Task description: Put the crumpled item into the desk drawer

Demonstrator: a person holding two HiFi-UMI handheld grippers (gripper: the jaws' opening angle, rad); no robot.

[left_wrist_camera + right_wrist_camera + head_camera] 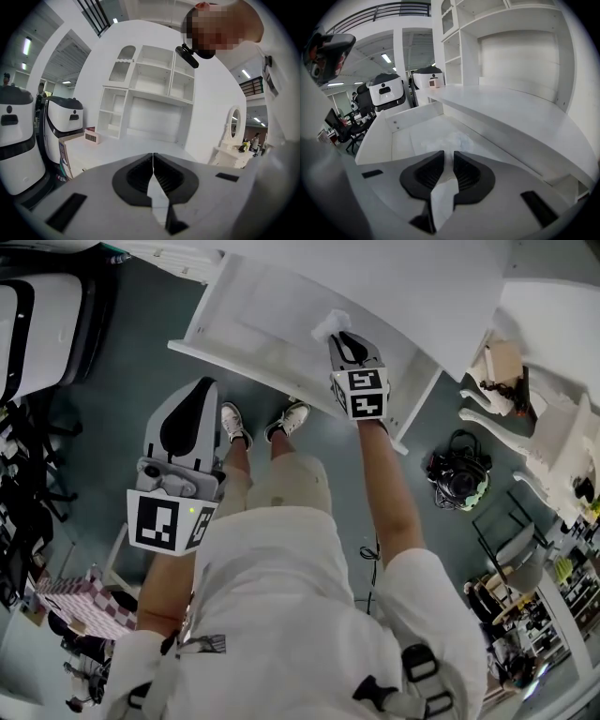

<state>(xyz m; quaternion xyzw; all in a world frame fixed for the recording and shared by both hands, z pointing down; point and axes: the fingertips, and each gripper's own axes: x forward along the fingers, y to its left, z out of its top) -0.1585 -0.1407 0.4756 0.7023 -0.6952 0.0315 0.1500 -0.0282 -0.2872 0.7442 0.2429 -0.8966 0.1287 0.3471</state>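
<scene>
Right gripper view looks into the open desk drawer (pixel 408 118): the crumpled item (pixel 450 139), a white wad, lies on the drawer floor just past the tips of the right gripper (pixel 449 154). That gripper's jaws stand a little apart with nothing pinched between them, so the wad looks set down, not carried. The gripper reaches in under the worktop (pixel 511 110), which overhangs the drawer's far side.

Head view adds the whole layout: the drawer (pixel 246 360) is pulled out toward the person's feet, and the wad (pixel 330 326) sits by its back edge. The left gripper (pixel 199 386) hangs outside the drawer, probably parked because one hand suffices. Only the left gripper view shows its jaws pressed together on nothing.
</scene>
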